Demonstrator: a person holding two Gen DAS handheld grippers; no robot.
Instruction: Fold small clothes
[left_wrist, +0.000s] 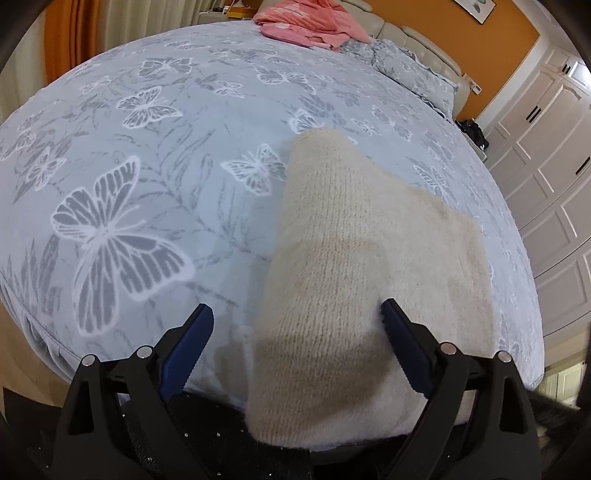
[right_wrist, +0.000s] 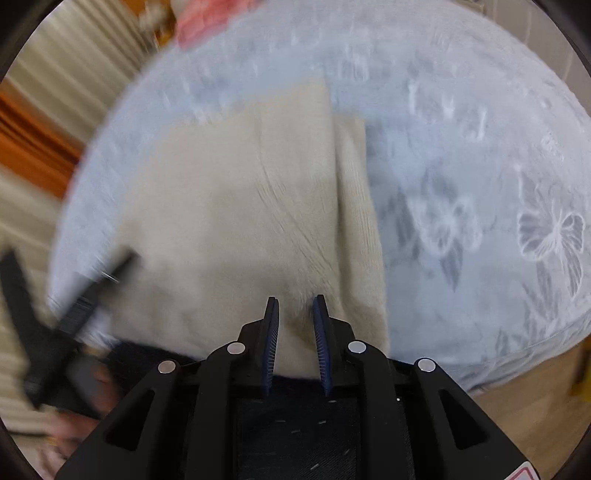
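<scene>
A cream knit garment (left_wrist: 354, 266) lies on the blue butterfly bedspread (left_wrist: 147, 166) near the bed's front edge, with one narrow part reaching away up the bed. My left gripper (left_wrist: 295, 314) is open wide and straddles its near end; the right fingertip (left_wrist: 391, 314) touches the knit. In the blurred right wrist view, the same garment (right_wrist: 240, 206) spreads out flat with a folded strip along its right side. My right gripper (right_wrist: 295, 301) points steeply down at its near edge, jaws narrow, a tuft of cream knit pinched between the pads.
A pink clothes pile (left_wrist: 314, 18) and a pillow (left_wrist: 413, 70) lie at the far end of the bed. White wardrobe doors (left_wrist: 546, 177) stand to the right. Wooden floor (right_wrist: 535, 406) shows beyond the bed edge. The left tool's black frame (right_wrist: 85, 306) is blurred at left.
</scene>
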